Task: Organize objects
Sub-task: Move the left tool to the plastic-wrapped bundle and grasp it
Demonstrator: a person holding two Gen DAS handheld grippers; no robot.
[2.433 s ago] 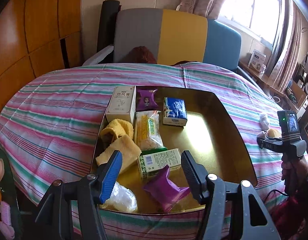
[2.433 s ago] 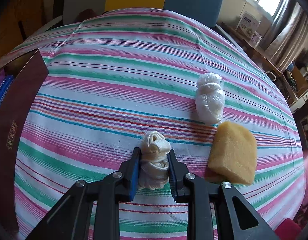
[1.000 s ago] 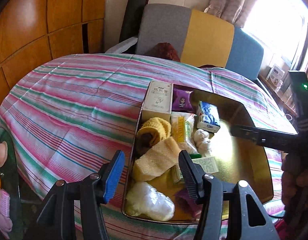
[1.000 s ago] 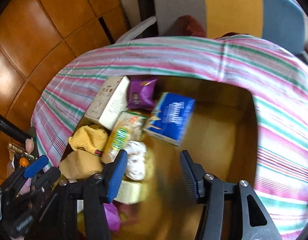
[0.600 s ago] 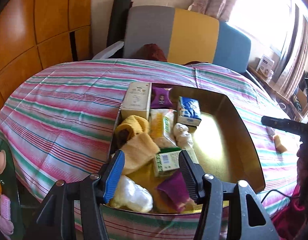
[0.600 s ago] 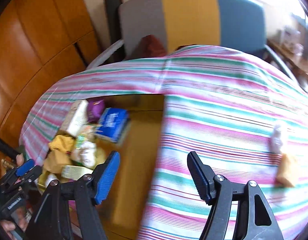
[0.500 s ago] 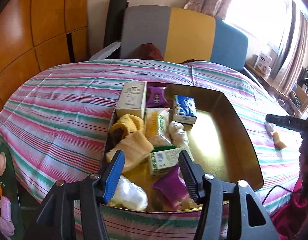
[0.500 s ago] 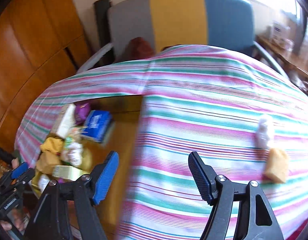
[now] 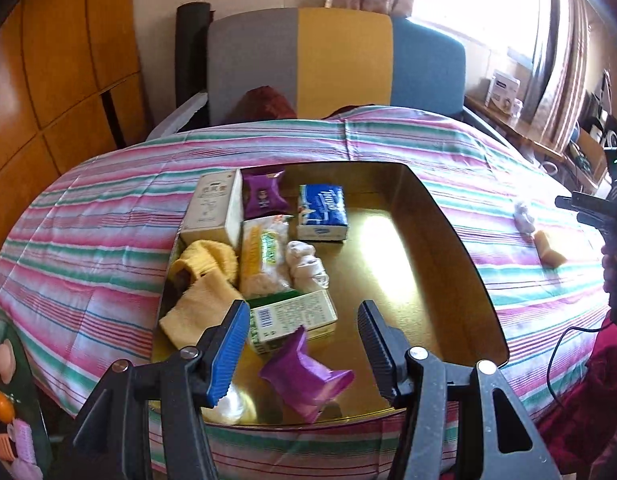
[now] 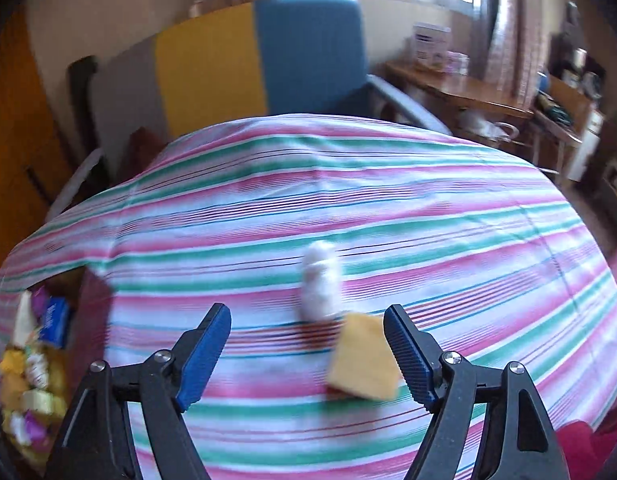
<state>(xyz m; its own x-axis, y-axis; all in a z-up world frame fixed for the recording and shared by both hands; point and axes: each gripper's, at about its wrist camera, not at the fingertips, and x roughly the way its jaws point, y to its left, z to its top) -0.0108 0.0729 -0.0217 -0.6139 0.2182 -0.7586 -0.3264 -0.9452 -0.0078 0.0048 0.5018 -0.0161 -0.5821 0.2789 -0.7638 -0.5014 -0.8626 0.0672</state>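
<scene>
Your right tool [image 10: 306, 354] is spread, empty, above the yellow sponge [image 10: 362, 364]; the blurred white bundle [image 10: 319, 286] seems just beside it, so you might snag both.

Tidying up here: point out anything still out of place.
Two items still lie on the striped tablecloth outside the gold tray: a white rolled bundle and a yellow sponge, side by side ahead of the open right gripper.

The right tongs [image 10: 306, 354], now empty, have swung from the tray [image 9: 448, 240] back toward the white bundle [image 10: 320, 286].
</scene>
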